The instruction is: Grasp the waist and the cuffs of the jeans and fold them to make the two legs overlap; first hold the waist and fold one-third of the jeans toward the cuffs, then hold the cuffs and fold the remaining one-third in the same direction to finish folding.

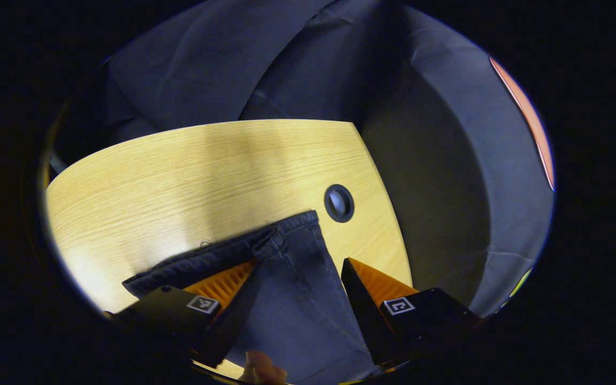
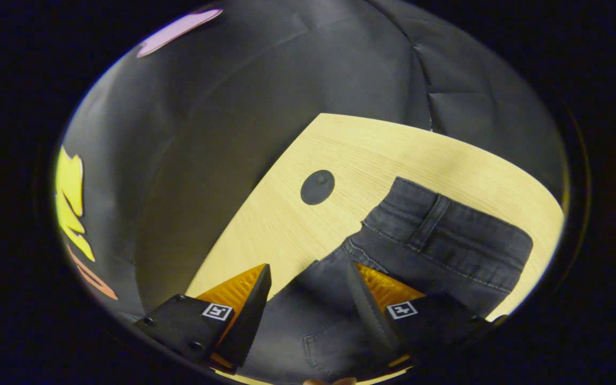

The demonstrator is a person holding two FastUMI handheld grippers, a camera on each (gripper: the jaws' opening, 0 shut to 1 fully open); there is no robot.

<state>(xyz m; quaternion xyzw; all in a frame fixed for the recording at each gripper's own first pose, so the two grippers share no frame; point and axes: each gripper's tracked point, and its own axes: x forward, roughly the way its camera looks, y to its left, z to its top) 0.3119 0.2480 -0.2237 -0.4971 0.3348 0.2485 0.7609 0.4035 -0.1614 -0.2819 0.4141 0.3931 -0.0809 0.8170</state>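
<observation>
Dark grey jeans lie on a light wooden table. In the left gripper view a leg end with its hemmed cuff (image 1: 286, 227) points away from me, and the denim (image 1: 292, 305) runs back between the fingers of my left gripper (image 1: 300, 262), which stand wide apart, open. In the right gripper view the waistband (image 2: 447, 235) with a belt loop (image 2: 430, 216) lies to the right. My right gripper (image 2: 308, 264) is open, with one finger (image 2: 249, 294) over the bare table and the other over the denim near a back pocket (image 2: 329, 331).
The table (image 1: 179, 176) ends in an edge close beyond the jeans, with the black cloth wall behind it. A round dark cable grommet (image 1: 339, 203) sits in the tabletop just past the cuff, and the same kind of grommet (image 2: 317, 187) lies left of the waistband. A fingertip (image 1: 262, 370) shows at the bottom.
</observation>
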